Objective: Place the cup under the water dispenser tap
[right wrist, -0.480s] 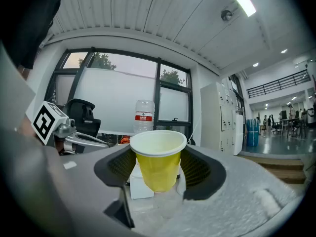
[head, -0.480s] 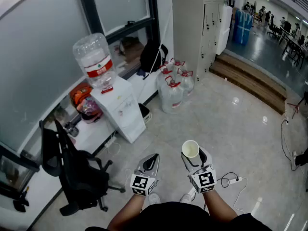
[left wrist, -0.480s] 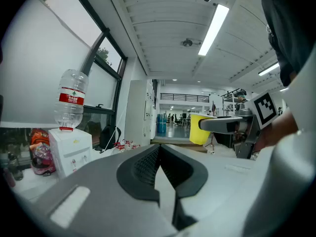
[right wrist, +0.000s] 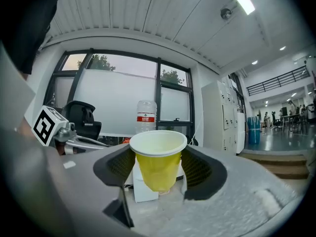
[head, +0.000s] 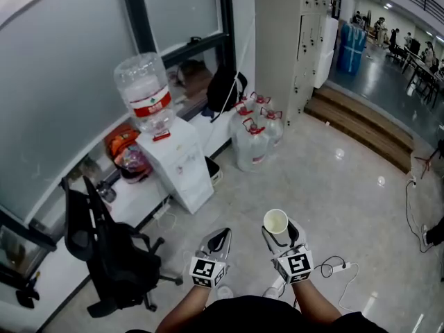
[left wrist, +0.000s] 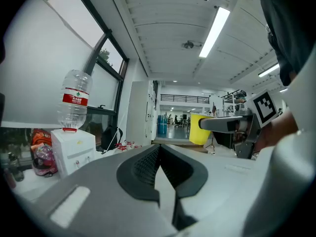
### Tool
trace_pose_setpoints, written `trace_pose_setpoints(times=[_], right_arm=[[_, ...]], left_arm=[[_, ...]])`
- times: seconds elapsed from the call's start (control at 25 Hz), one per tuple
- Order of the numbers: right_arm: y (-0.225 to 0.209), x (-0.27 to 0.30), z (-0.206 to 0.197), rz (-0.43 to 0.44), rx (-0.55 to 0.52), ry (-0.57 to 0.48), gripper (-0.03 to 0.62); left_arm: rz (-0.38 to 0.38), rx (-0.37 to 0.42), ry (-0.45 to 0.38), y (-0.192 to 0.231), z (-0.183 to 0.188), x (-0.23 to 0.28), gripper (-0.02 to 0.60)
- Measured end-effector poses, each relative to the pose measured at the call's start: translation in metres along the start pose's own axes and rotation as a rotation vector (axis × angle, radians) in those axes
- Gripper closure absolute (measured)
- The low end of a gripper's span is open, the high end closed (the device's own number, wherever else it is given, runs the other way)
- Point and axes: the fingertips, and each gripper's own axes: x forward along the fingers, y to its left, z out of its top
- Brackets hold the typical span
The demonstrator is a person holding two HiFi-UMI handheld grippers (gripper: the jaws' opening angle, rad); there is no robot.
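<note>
Cup (head: 275, 221) sits upright, pinched in the right claw (head: 277, 232), well apart from the water dispenser (head: 182, 165) — left claw (head: 220, 237) closed, empty. I'd carry it level, squeeze lightly, and come squarely at the dispenser's front.

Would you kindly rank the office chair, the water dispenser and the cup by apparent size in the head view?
1 and 2, tied: office chair and water dispenser with its bottle look about alike. The chair is nearer, so I won't rank them.
3: cup, clearly smallest.
</note>
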Motion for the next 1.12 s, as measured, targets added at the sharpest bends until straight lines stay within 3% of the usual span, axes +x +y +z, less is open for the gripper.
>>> trace_pose_setpoints(times=[0.4,0.68,1.12], right_arm=[[0.037,0.029,0.005,-0.006,0.005,-0.018,0.301],[0.044,0.050,0.005,0.025,0.013,-0.021,0.303],[0.000,0.136,0.003,0.135,-0.014,-0.009,0.303]], left_arm=[[-0.016,-0.004,-0.008,0.043,-0.003,-0.021,0.566],[-0.031,-0.007,-0.009,0.050,-0.001,-0.016,0.566],[0.105,-0.023,0.042,0.108,-0.008,0.034,0.566]])
